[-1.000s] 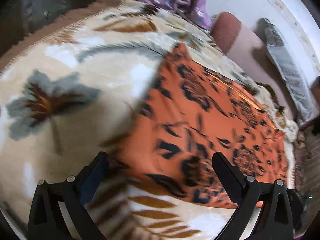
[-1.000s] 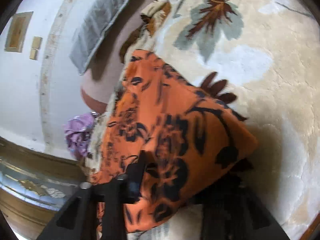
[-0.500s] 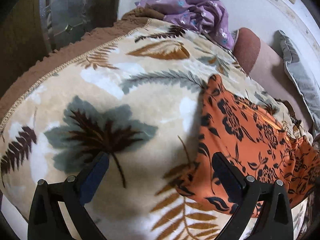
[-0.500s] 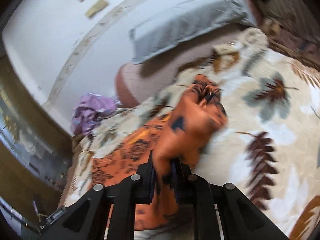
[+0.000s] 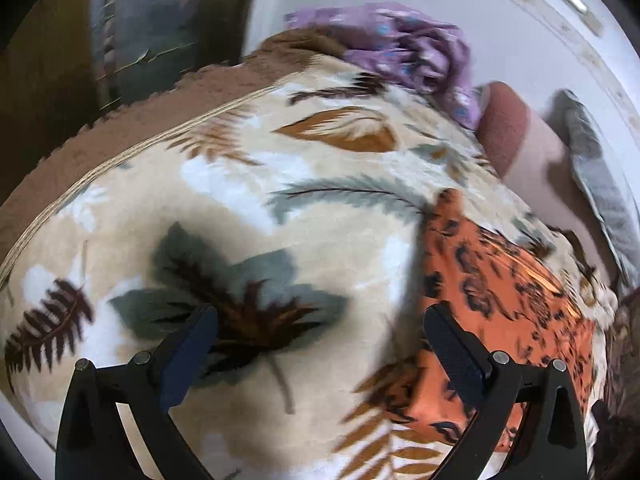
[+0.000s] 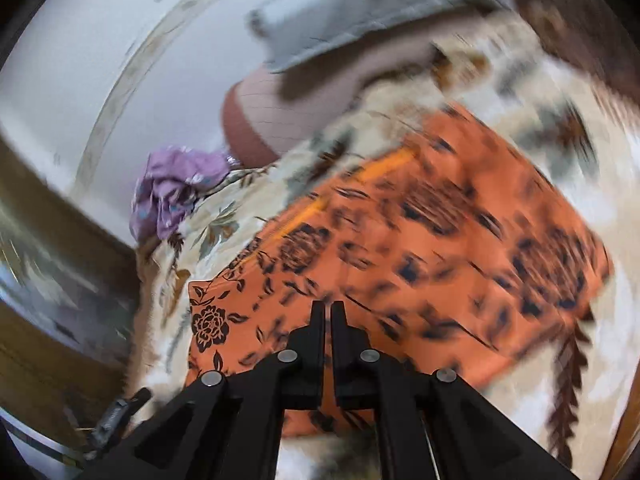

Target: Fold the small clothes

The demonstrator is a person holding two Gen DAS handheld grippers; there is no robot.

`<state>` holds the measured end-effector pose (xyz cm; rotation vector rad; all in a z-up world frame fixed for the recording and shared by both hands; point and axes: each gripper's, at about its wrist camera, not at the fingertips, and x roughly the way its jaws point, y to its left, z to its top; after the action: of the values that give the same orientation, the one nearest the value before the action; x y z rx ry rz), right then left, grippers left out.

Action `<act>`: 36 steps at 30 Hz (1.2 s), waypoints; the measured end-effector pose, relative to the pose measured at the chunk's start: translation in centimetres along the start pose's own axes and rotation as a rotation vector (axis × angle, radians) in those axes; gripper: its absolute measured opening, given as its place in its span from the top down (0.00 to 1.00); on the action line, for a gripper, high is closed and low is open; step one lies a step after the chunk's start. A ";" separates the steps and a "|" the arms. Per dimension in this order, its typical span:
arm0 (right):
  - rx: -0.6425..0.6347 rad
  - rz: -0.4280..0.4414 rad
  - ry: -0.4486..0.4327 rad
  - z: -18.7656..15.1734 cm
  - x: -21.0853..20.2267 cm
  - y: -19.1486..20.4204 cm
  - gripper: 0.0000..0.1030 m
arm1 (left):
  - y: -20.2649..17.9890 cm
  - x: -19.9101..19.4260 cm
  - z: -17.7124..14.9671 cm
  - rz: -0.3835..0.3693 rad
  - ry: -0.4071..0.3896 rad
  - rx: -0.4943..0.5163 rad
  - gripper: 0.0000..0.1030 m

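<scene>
Orange cloth (image 6: 420, 248) with black flowers, cream blanket (image 5: 248, 216) with brown and grey leaves.

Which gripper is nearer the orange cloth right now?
Right. The right gripper sits directly over the orange cloth, jaws together. The left gripper hangs open over the blanket, the cloth by its right finger.

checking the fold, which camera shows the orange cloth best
The right wrist view: the orange cloth fills the middle, nearly all edges visible, though motion-blurred. The left wrist view shows only part of it at the right edge, partly hidden behind a finger.
</scene>
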<state>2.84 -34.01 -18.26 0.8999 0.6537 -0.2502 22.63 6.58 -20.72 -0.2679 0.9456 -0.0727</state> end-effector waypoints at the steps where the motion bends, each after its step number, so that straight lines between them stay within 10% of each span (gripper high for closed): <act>1: 0.068 0.013 -0.004 -0.4 -1.0 -2.5 0.96 | -0.9 -0.1 -0.2 -0.021 -0.006 0.030 0.01; 4: 0.225 0.040 -0.006 -1.4 -3.0 -7.8 0.89 | -3.1 -0.4 -0.9 -0.057 -0.012 0.116 0.01; 8: 0.391 0.080 -0.088 -2.2 -4.4 -12.4 0.17 | -5.4 -0.1 -1.9 -0.074 0.005 0.217 0.01; 22: 0.435 0.049 -0.255 3.6 0.0 -15.7 0.29 | -6.5 1.9 -2.8 -0.030 0.044 0.243 0.01; 25: 0.422 0.018 -0.228 5.0 1.7 -16.0 0.66 | -6.7 2.1 -2.7 -0.022 0.043 0.251 0.01; 27: 0.437 0.018 -0.217 5.1 2.2 -15.9 0.72 | -6.5 2.1 -2.5 -0.023 0.044 0.237 0.01; 36: 0.056 0.022 -0.263 5.4 -0.8 -2.9 0.77 | -3.8 1.4 -0.8 -0.031 0.026 0.130 0.01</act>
<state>3.13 -40.08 -17.27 0.9085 0.3942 -0.3622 23.00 2.49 -21.26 -0.1618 0.9586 -0.1654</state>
